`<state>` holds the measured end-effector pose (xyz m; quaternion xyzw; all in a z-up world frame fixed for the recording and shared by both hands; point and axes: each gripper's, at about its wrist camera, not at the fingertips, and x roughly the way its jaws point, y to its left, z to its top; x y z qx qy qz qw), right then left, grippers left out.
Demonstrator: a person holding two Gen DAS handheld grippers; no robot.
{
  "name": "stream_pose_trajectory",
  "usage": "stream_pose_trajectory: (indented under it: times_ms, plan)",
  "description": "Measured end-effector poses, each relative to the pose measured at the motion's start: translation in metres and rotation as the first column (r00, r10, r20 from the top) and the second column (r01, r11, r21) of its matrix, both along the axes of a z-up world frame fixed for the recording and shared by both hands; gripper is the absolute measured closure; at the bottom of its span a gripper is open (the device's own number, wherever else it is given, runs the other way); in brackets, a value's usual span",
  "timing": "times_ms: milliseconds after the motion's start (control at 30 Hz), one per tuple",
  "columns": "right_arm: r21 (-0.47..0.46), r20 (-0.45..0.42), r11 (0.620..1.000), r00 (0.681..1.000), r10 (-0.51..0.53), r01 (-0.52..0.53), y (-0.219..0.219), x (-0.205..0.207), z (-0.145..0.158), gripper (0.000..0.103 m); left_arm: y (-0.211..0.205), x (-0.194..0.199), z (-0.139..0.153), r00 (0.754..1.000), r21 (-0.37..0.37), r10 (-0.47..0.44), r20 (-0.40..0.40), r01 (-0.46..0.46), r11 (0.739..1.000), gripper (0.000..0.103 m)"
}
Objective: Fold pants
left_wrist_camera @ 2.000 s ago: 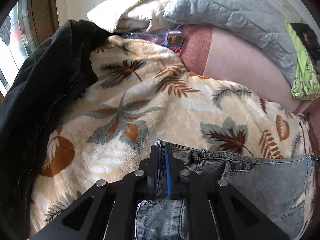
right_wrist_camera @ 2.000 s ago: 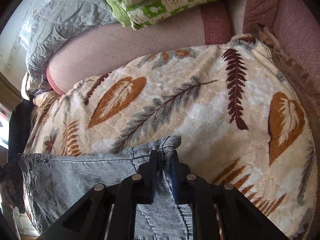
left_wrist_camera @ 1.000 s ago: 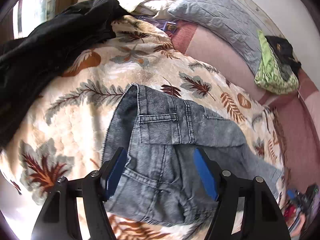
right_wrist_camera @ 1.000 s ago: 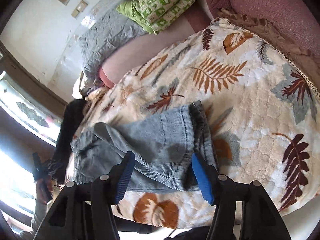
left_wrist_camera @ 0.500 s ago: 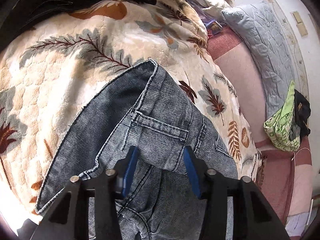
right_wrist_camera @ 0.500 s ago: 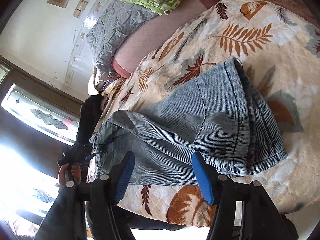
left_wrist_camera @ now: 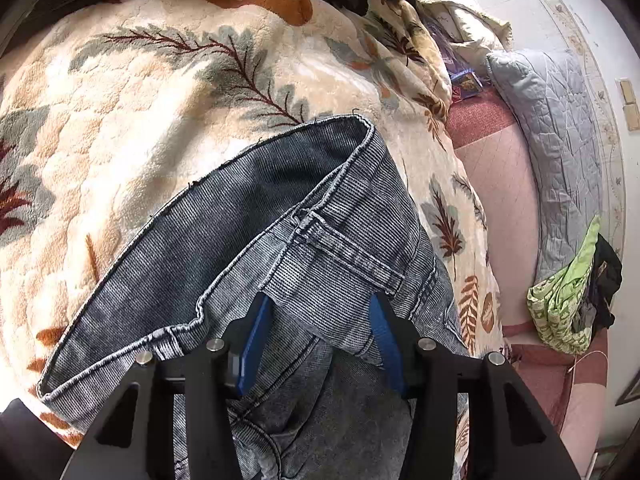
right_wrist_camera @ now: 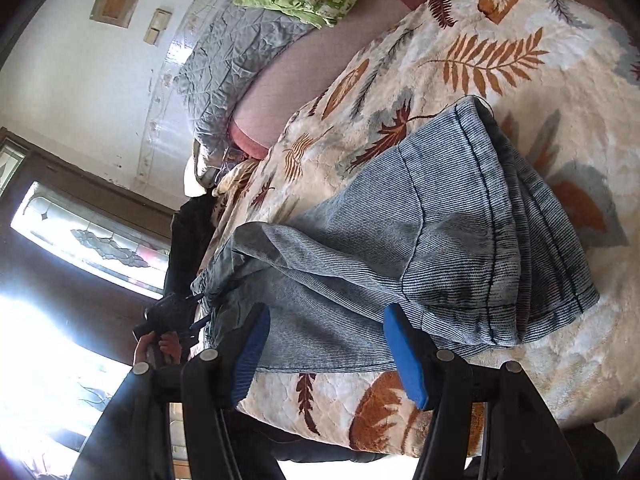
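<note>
The left gripper [left_wrist_camera: 318, 336], jaws just widening, straddles the grey washed-denim pants' [left_wrist_camera: 256, 216] pocket edge. The right gripper [right_wrist_camera: 328, 344] hangs spread over the hem; both should pinch every layer together

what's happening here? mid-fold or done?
Mid-fold. A person with a gripper in each hand is folding grey-blue jeans on a leaf-print blanket over a bed. The left gripper is at the waistband end, its jaws just reopening a little around the denim without pinching it. The right gripper hangs open over the leg hems, holding nothing.
</note>
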<state>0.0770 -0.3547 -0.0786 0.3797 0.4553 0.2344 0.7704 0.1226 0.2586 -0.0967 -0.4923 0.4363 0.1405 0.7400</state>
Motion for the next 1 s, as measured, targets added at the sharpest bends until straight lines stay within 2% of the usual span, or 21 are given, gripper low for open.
stream_pose_trajectory:
  times_ms: [67, 100, 133, 267, 400, 500, 567, 633, 700, 767, 833, 933, 1000]
  plan:
    - [-0.006, 0.003, 1.0, 1.0, 0.006, -0.006, 0.003, -0.001, 0.0, 0.04, 0.0, 0.001, 0.002, 1.0, 0.017, 0.001, 0.018, -0.001, 1.0, 0.064]
    - [-0.012, 0.0, 1.0, 1.0, 0.009, -0.009, 0.005, -0.001, -0.001, 0.04, 0.0, 0.002, 0.004, 1.0, 0.042, -0.013, 0.023, 0.012, 0.999, 0.089]
    - [-0.015, -0.003, 1.0, 1.0, 0.013, -0.013, 0.006, -0.001, -0.003, 0.04, -0.001, 0.005, 0.005, 0.999, 0.052, -0.024, 0.03, 0.023, 0.998, 0.095]
    - [0.001, -0.038, 1.0, 0.999, -0.007, 0.007, 0.002, 0.0, -0.011, 0.04, 0.004, 0.006, 0.005, 0.999, 0.042, -0.021, 0.047, 0.019, 0.999, 0.098]
    - [0.094, -0.077, 0.994, 0.995, -0.056, 0.064, -0.01, -0.004, -0.013, 0.04, 0.007, -0.002, 0.029, 0.993, 0.099, -0.038, 0.114, 0.027, 0.995, 0.099]
    - [0.201, -0.147, 0.967, 0.981, -0.126, 0.154, -0.023, -0.01, -0.021, 0.029, 0.008, -0.013, 0.052, 0.986, 0.159, -0.063, 0.155, 0.038, 0.987, 0.099]
    - [0.266, -0.208, 0.937, 0.962, -0.175, 0.228, -0.033, -0.016, -0.03, 0.028, 0.009, -0.022, 0.063, 0.981, 0.178, -0.079, 0.178, 0.046, 0.983, 0.099]
    - [0.306, -0.24, 0.917, 0.953, -0.186, 0.256, -0.037, -0.018, -0.037, 0.028, 0.01, -0.028, 0.069, 0.978, 0.201, -0.09, 0.187, 0.052, 0.978, 0.099]
    - [0.283, -0.243, 0.917, 0.946, -0.215, 0.281, -0.042, -0.018, -0.037, 0.028, 0.012, -0.032, 0.071, 0.976, 0.198, -0.099, 0.196, 0.059, 0.979, 0.099]
    - [0.24, -0.294, 0.909, 0.918, -0.267, 0.341, -0.048, -0.018, -0.043, 0.028, 0.014, -0.034, 0.07, 0.975, 0.206, -0.103, 0.196, 0.062, 0.977, 0.099]
    - [0.238, -0.358, 0.892, 0.888, -0.288, 0.385, -0.052, -0.017, -0.053, 0.028, 0.015, -0.036, 0.07, 0.974, 0.202, -0.108, 0.199, 0.067, 0.977, 0.099]
    - [0.217, -0.354, 0.89, 0.882, -0.311, 0.401, -0.053, -0.015, -0.052, 0.028, 0.018, -0.039, 0.07, 0.972, 0.21, -0.114, 0.203, 0.07, 0.975, 0.099]
    - [0.218, -0.387, 0.878, 0.863, -0.323, 0.426, -0.054, -0.015, -0.054, 0.028, 0.019, -0.039, 0.069, 0.972, 0.214, -0.116, 0.202, 0.072, 0.974, 0.099]
